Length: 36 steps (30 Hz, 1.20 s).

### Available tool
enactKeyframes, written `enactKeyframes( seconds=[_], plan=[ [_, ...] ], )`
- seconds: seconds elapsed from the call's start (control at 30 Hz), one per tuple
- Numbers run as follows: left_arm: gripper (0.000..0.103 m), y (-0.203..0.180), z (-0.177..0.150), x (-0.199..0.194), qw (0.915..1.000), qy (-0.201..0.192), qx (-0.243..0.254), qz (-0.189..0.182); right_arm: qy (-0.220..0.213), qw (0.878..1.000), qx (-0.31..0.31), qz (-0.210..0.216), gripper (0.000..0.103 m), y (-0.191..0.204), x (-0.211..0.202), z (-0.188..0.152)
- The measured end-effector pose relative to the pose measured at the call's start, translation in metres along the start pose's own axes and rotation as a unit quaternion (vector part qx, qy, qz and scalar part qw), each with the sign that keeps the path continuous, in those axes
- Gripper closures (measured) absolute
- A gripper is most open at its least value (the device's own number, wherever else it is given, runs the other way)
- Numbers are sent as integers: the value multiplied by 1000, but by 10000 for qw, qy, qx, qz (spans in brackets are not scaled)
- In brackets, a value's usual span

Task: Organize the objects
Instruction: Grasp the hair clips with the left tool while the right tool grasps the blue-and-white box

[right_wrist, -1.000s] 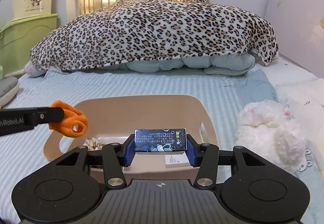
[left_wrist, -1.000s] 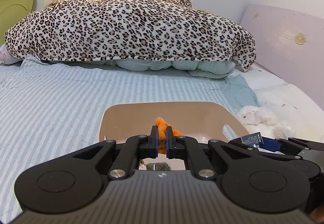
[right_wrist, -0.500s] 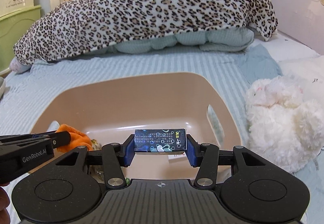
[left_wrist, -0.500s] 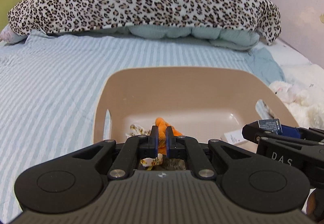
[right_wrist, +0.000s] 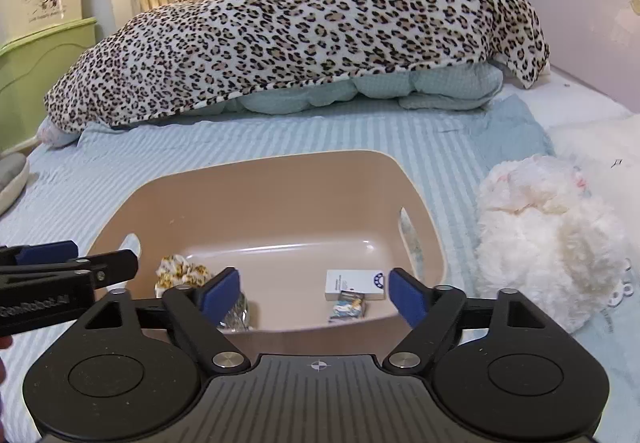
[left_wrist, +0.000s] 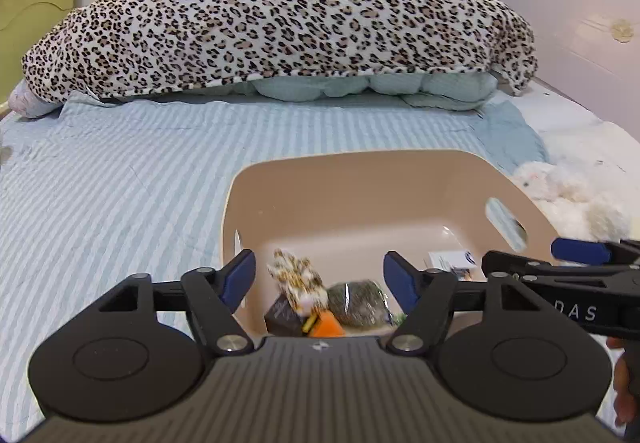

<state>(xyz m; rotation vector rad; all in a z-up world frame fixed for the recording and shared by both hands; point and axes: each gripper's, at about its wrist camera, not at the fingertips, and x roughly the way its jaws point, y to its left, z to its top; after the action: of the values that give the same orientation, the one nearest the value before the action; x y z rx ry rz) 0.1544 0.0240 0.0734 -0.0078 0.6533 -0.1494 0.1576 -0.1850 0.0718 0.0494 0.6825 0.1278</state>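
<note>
A beige plastic bin (left_wrist: 360, 183) (right_wrist: 264, 187) sits on the striped bed. My left gripper (left_wrist: 320, 277) is open and empty above the bin's near edge. Below it lie an orange object (left_wrist: 326, 325), a patterned scrunchie (left_wrist: 298, 279), a dark box (left_wrist: 282, 317) and a greenish foil packet (left_wrist: 358, 303). My right gripper (right_wrist: 316, 297) is open and empty over the bin. A small dark blue box (right_wrist: 349, 307) lies in the bin beside a white card box (right_wrist: 354, 285). The scrunchie (right_wrist: 182, 273) also shows there.
A white plush toy (right_wrist: 548, 235) lies right of the bin. A leopard-print blanket (left_wrist: 280, 19) over a quilt fills the far bed. Green and cream storage boxes (right_wrist: 44, 43) stand at left. A pale headboard (left_wrist: 576, 43) lines the right.
Both grippers have opened. The orange object dropped from the left one and the dark blue box from the right one, both into the bin. Both grippers lifted slightly.
</note>
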Motion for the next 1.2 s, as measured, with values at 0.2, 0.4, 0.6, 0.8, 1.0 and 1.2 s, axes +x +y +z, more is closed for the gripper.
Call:
enactKeyframes(
  seconds=[0.2, 0.4, 0.6, 0.8, 1.0, 1.2],
  plan=[
    [18, -1, -14, -20, 9993, 128, 339, -103, 10, 9995, -300, -39, 7, -2, -20, -9],
    [17, 3, -31, -21, 9978, 380, 518, -159, 316, 9984, -470, 8, 3, -9, -24, -22],
    [17, 8, -40, -8, 9955, 743, 583, -102, 714, 9937, -855, -87, 3, -2, -19, -40],
    [17, 11, -51, 5, 9923, 1066, 614, -134, 1006, 9874, -1216, -127, 3, 6, -12, -60],
    [17, 18, -64, 20, 9884, 1437, 453, -169, 1355, 9853, -1038, 66, 3, 8, 3, -70],
    [17, 21, -74, 32, 9845, 1687, 446, -180, 1632, 9808, -1062, 114, 3, 12, 21, -78]
  ],
)
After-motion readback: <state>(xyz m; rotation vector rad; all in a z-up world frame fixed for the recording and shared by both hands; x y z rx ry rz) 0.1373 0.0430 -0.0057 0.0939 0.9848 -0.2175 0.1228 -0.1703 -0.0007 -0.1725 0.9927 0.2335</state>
